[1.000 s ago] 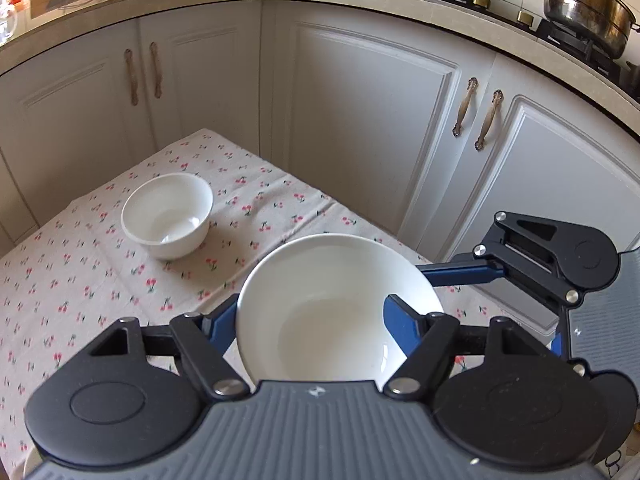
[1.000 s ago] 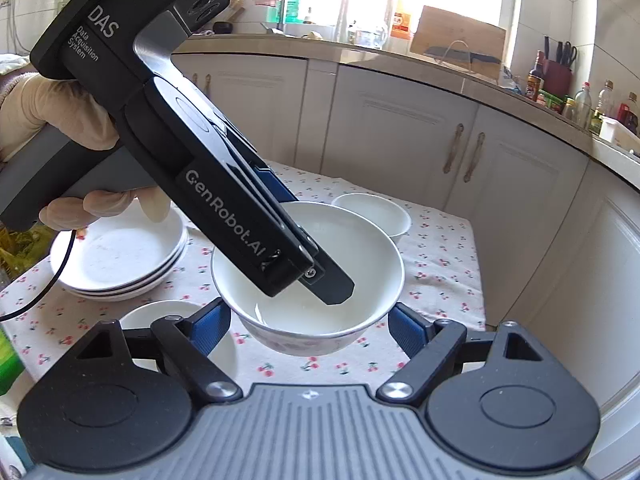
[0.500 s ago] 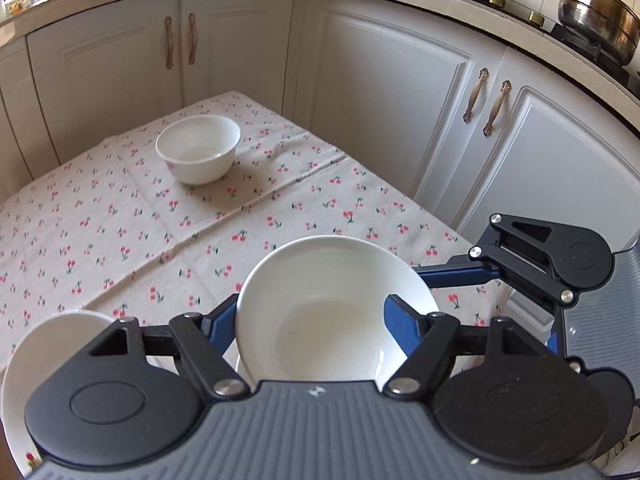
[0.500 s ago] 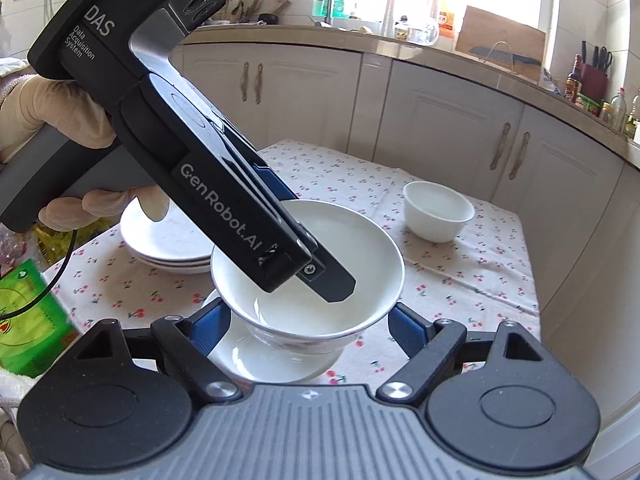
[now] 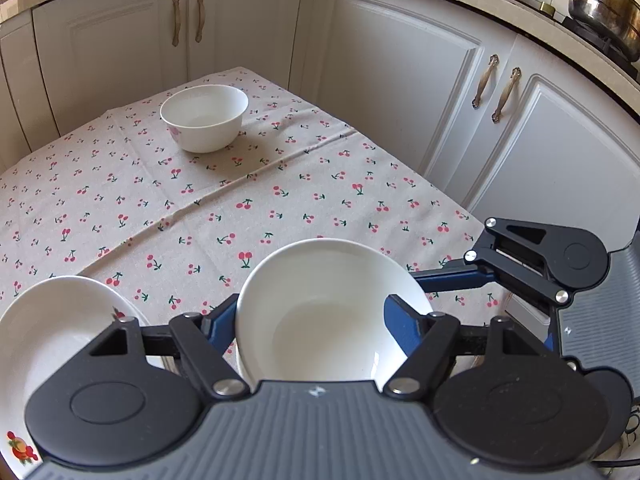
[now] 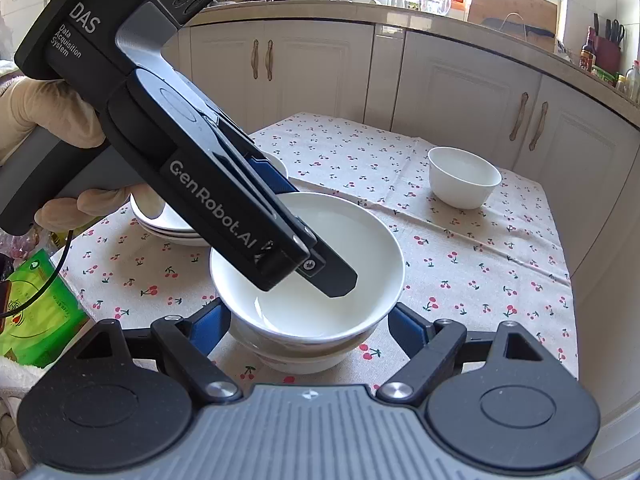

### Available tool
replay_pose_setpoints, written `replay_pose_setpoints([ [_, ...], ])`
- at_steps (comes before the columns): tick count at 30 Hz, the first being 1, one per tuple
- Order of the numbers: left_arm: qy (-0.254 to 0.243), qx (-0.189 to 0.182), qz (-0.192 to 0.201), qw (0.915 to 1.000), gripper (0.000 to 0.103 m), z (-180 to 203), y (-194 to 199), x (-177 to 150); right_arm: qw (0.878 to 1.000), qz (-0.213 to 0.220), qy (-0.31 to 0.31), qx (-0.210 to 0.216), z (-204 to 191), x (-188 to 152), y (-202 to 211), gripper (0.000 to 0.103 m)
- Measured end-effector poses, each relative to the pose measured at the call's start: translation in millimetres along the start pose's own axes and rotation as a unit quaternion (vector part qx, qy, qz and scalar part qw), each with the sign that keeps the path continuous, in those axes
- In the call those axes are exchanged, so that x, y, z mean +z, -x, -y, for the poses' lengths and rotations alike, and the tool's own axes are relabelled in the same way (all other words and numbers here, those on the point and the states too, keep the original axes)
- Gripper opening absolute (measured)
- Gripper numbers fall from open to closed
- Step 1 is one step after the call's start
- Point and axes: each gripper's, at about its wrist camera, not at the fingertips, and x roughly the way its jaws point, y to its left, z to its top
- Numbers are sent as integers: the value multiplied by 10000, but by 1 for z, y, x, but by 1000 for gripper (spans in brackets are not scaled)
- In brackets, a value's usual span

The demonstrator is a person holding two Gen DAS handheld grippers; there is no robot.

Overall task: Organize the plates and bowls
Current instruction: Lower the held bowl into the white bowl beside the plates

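Note:
A wide white bowl (image 5: 328, 320) sits between the blue fingers of my left gripper (image 5: 312, 312), which is shut on it. In the right wrist view this bowl (image 6: 360, 240) rests on a second white bowl (image 6: 296, 360) underneath. One black finger (image 6: 336, 280) of the left gripper reaches inside it. My right gripper (image 6: 308, 320) is closed on the same bowl's lower sides, one blue pad on each side. A small deep white bowl (image 5: 204, 118) (image 6: 464, 178) stands alone at the far end of the cherry-print tablecloth (image 5: 280, 200).
A stack of white plates (image 6: 168, 224) sits behind the left gripper, held by a gloved hand (image 6: 24, 112). A white plate (image 5: 52, 340) shows at lower left. A green packet (image 6: 36, 312) lies at the table's left edge. White cabinets (image 5: 400, 80) close in around the table.
Both grippers have carried the wide bowl down and across the table. It now sits on the second bowl. The small bowl and plates have shifted in view.

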Motion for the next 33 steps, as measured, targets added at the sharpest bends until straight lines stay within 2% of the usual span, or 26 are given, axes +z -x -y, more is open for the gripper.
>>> replay_pose_setpoints([
  [18, 30, -18, -25, 10000, 75, -4, -4, -4, 9999, -99, -25, 75, -2, -2, -6, 89],
  [29, 8, -76, -22, 10000, 81, -5, -7, -6, 10000, -89, 31, 31, -4, -1, -4, 89],
  [33, -17, -55, 78, 10000, 87, -5, -4, -5, 9999, -75, -18, 100, -1, 0, -3, 91],
])
